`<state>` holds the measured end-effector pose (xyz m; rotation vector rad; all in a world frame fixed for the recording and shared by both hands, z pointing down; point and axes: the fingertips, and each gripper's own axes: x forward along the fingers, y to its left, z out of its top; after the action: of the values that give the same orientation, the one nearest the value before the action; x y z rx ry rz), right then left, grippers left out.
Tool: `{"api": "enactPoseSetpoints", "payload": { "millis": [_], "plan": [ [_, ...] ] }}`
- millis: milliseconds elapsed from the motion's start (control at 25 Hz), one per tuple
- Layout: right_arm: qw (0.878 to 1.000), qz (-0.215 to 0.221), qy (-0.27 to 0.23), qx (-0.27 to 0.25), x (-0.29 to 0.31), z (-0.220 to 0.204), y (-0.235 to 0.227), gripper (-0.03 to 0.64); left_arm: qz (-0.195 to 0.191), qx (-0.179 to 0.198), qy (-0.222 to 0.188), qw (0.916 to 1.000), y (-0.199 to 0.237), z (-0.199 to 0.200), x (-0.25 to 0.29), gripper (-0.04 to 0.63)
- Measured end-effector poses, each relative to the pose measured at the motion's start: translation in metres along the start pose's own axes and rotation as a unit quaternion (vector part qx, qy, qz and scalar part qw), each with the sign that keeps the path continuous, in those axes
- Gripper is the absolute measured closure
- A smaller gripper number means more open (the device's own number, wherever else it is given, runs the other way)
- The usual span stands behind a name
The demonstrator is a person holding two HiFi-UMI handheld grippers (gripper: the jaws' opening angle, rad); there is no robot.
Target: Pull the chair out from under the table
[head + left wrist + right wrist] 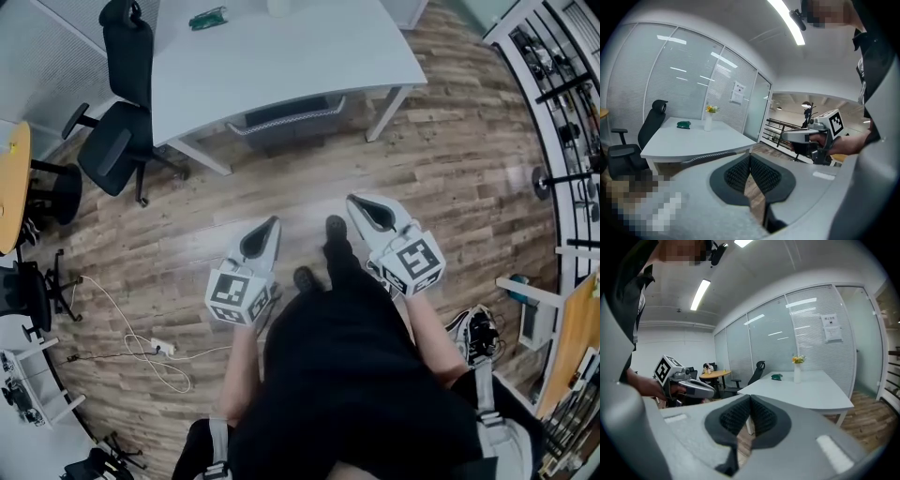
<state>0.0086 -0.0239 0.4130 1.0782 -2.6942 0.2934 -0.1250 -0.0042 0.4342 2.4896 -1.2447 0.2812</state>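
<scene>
Round wooden table [11, 183]: far left edge of the head view, well apart from the person
Black office chair [120, 141]: stands free off the white table's left end, on the wood floor
Power strip [161, 347]: on the floor at lower left, a white cable looping beside it
Left gripper [270, 228]: held out over bare floor, jaws closed tight with nothing between them; its ribbed pads [738, 174] meet in the left gripper view; well short of the table
White table [281, 56]: across the top of the head view, ahead of both grippers; a green thing [207, 18] lies on it and a vase of flowers [708, 121] stands near that
Chair [286, 117]: grey, tucked under the table's near edge, only its back showing; nothing touches it and both grippers are well apart from it
Shoe [335, 228]: dark, on the floor between the two grippers
Right gripper [359, 204]: level with the left one, pointing toward the table, jaws closed and empty
Shelving [562, 103]: along the right edge, dark items on its racks
</scene>
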Motion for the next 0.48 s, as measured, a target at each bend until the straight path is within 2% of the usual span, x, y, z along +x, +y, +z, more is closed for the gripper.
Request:
{"api": "enactPoseSetpoints", "payload": {
  "millis": [160,480],
  "plan": [
    [1.000,0.004,-0.007,-0.002,0.014,0.008,-0.033,0.614,-0.003,0.008,0.010,0.9999,0.005,0.014,0.033,0.584],
    [0.999,0.048,-0.005,0.005,0.035,0.013,-0.077,0.614,-0.002,0.017,0.021,0.9996,0.003,0.034,0.085,0.584]
  ]
}}
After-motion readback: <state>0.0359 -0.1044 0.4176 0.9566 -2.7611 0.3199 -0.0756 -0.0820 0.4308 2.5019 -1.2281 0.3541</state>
